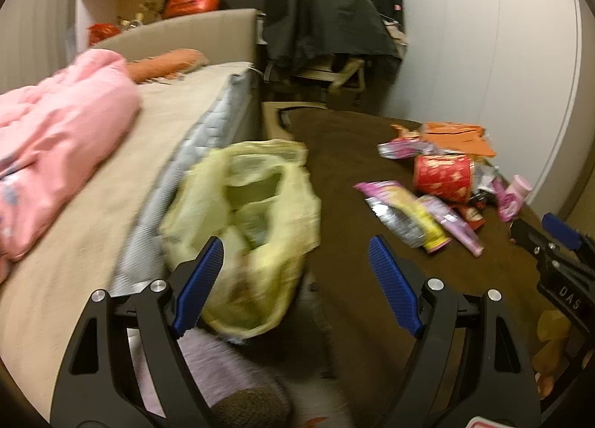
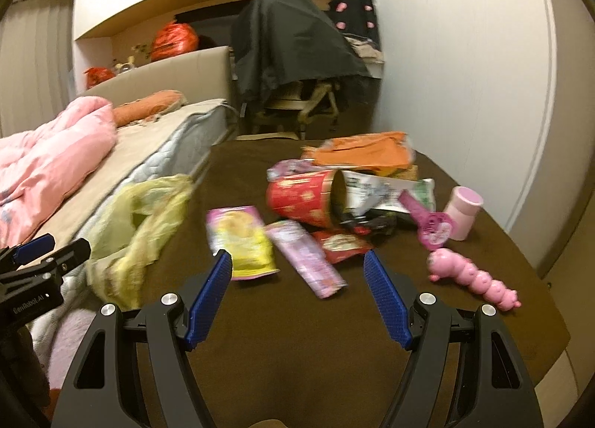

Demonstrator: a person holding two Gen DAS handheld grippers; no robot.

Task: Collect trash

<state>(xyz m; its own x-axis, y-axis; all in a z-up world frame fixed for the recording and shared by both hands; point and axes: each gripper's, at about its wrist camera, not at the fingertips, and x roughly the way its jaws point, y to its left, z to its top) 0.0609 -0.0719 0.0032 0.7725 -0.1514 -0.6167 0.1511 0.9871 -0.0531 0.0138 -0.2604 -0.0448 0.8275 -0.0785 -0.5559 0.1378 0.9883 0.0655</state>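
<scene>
Between the bed (image 1: pixel 93 182) and the brown table (image 2: pixel 290 353), a yellow bag (image 1: pixel 245 227) hung with its mouth gaping, blurred in both views. At the left wrist, the left gripper (image 1: pixel 295 283) stood with its 2 blue pads spread wide and nothing between them; the bag lay just ahead of its left pad and partly behind it, though whether pad and plastic touched could not be told. At the right wrist, the right gripper (image 2: pixel 297 294) was likewise spread and empty, poised over the table's near edge. Just beyond its fingertips lay the trash: a yellow-and-pink packet (image 2: pixel 241 242) near the left pad, a pink wrapper (image 2: pixel 308 260) between the pads' lines, and a red packet (image 2: pixel 340 244) a little farther. Behind them a red can (image 2: pixel 301 197) lay on its side, with white wrappers (image 2: pixel 375 190) and an orange bag (image 2: pixel 364 153) beyond. A pink toy (image 2: pixel 472 277) lay well to the right, apart from a pink bottle (image 2: pixel 463 212). From the right view the bag sat left of the table's edge.
</scene>
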